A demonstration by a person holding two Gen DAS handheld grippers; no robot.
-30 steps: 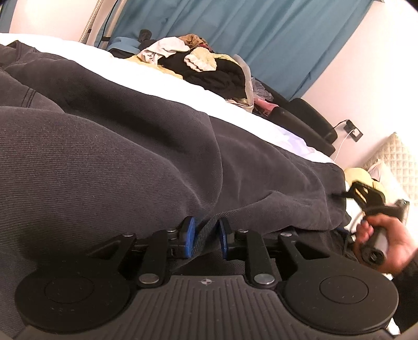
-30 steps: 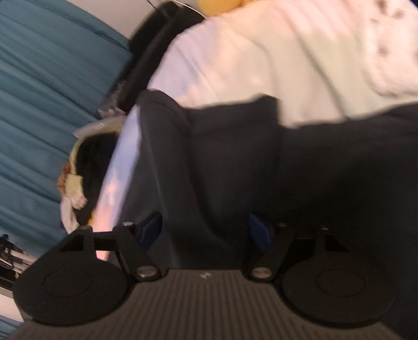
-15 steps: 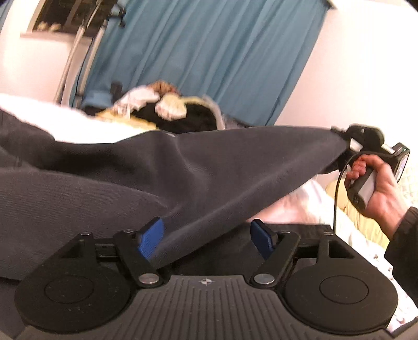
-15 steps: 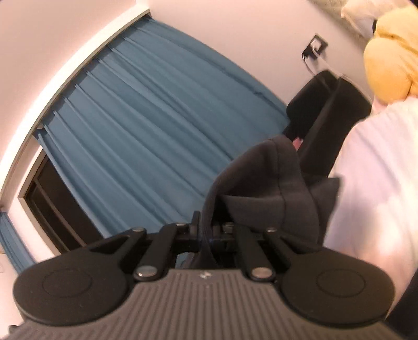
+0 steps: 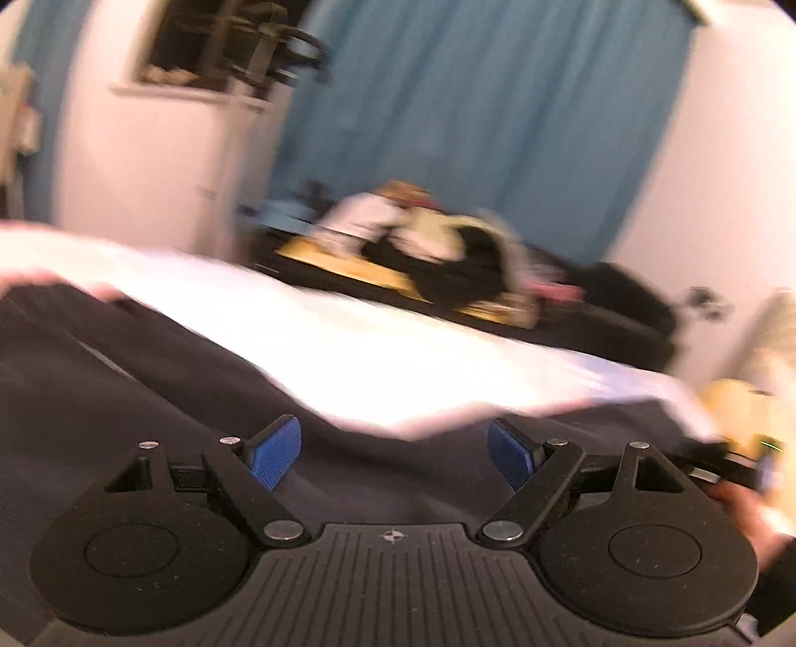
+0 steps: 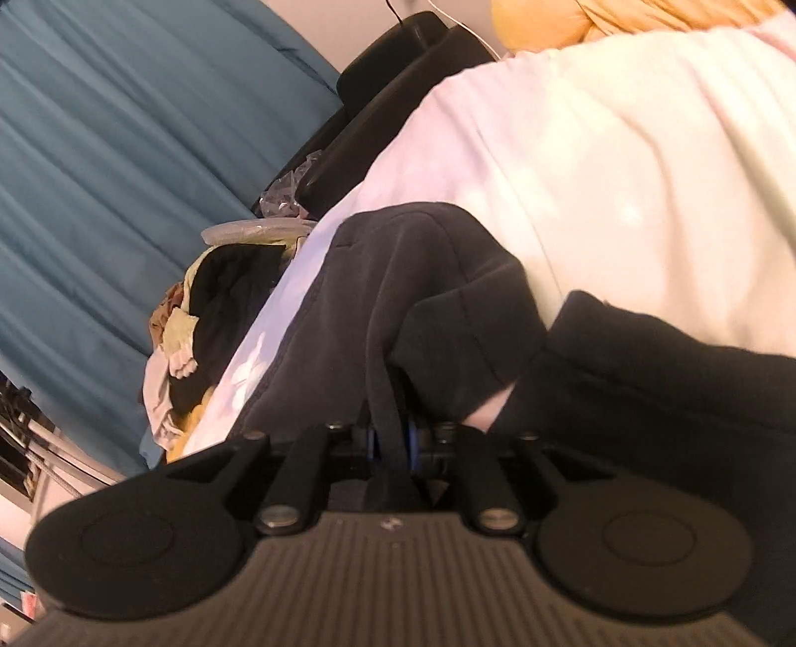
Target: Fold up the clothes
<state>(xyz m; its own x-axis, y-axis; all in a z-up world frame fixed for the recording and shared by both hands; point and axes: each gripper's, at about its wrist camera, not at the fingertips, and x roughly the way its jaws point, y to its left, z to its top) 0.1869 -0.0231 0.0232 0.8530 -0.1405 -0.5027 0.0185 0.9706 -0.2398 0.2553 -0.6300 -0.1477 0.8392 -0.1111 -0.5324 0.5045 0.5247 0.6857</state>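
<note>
A dark grey garment lies spread on the white bed. My left gripper is open just above the garment, its blue pads wide apart with no cloth between them. My right gripper is shut on a bunched edge of the dark grey garment, low over the bed. The right gripper and the hand on it show blurred at the right edge of the left wrist view.
A heap of mixed clothes lies beyond the bed's far edge, before a blue curtain; it also shows in the right wrist view. A black chair stands by the bed. A yellow cushion lies at the head end.
My left gripper let go of the garment and opened wide. My right gripper closed on the garment's edge, lifted it high, then brought it down to the bed.
</note>
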